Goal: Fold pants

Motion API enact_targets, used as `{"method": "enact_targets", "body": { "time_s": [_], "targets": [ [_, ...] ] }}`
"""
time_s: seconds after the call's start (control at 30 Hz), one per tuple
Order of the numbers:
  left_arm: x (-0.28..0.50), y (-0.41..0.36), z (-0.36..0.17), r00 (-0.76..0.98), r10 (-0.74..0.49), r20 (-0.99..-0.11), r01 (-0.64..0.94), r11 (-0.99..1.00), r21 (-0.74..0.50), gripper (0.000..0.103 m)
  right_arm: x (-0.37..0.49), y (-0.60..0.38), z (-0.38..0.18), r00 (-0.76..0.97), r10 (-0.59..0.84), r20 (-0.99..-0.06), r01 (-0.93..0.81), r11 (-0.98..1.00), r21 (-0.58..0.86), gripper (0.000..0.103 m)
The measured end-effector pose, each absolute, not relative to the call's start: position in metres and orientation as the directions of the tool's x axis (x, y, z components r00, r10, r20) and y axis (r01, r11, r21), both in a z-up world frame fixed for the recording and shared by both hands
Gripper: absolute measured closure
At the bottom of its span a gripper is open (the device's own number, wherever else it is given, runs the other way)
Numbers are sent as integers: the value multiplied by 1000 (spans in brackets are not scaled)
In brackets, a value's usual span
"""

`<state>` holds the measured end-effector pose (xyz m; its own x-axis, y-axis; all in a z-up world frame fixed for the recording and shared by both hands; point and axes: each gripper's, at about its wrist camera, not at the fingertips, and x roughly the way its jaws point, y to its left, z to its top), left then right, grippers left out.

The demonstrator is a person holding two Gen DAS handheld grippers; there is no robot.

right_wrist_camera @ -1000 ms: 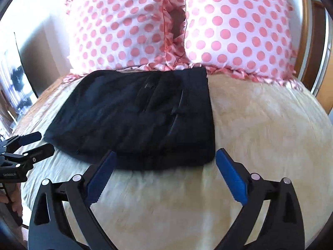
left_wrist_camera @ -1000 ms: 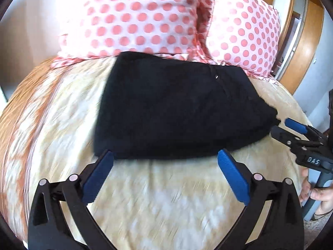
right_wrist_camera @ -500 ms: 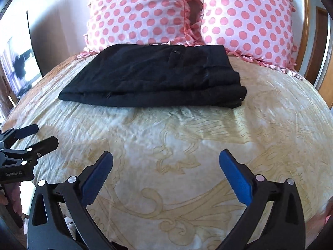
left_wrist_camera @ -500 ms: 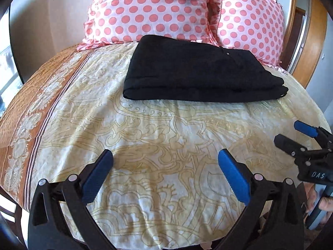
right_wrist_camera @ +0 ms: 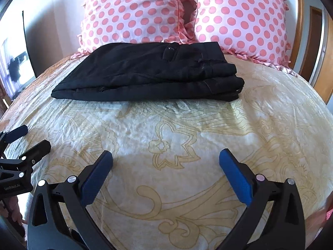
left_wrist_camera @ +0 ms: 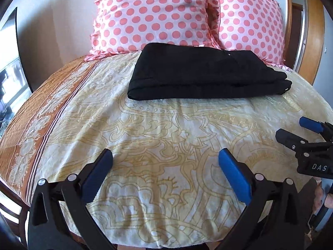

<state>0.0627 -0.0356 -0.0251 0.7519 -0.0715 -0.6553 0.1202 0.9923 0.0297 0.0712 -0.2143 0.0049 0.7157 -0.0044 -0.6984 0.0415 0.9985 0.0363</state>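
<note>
Cream bedding with a pale gold scrolling pattern covers the bed [left_wrist_camera: 166, 137] we are working over, and along its left side in the left wrist view runs a wide orange-brown border [left_wrist_camera: 39, 112] with white ornament and thin dark stripes. At the far end two pink pillows with coral polka dots [right_wrist_camera: 133, 14] and ruffled edges stand side by side against a light wall, touching each other. To the right we see a wooden door frame [left_wrist_camera: 312, 48], and at the far left a dark screen edge [right_wrist_camera: 27, 48] leaning by the wall. Our folded black pants [left_wrist_camera: 199, 77] lie on the far part of the bed, just in front of the pillows, their far edge touching the pillow ruffles. They form a flat, stacked rectangle with several layers showing along the near edge; the right wrist view shows a belt loop, a small button and the waistband end at the right. Both tongs are well apart from the pants, over the near part of the bed. Our left tongs [left_wrist_camera: 165, 170] are spread wide with nothing between the blue pads, and our right tongs [right_wrist_camera: 166, 170] are likewise spread wide and empty.
</note>
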Motion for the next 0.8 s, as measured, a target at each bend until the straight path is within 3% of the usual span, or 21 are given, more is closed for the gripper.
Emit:
{"method": "enact_targets", "body": {
  "time_s": [0.8],
  "targets": [
    [61, -36, -26, 760, -70, -647, 117, 993, 31, 2, 65, -216, 3, 747, -16, -664, 56, 998, 38, 1]
  ]
}}
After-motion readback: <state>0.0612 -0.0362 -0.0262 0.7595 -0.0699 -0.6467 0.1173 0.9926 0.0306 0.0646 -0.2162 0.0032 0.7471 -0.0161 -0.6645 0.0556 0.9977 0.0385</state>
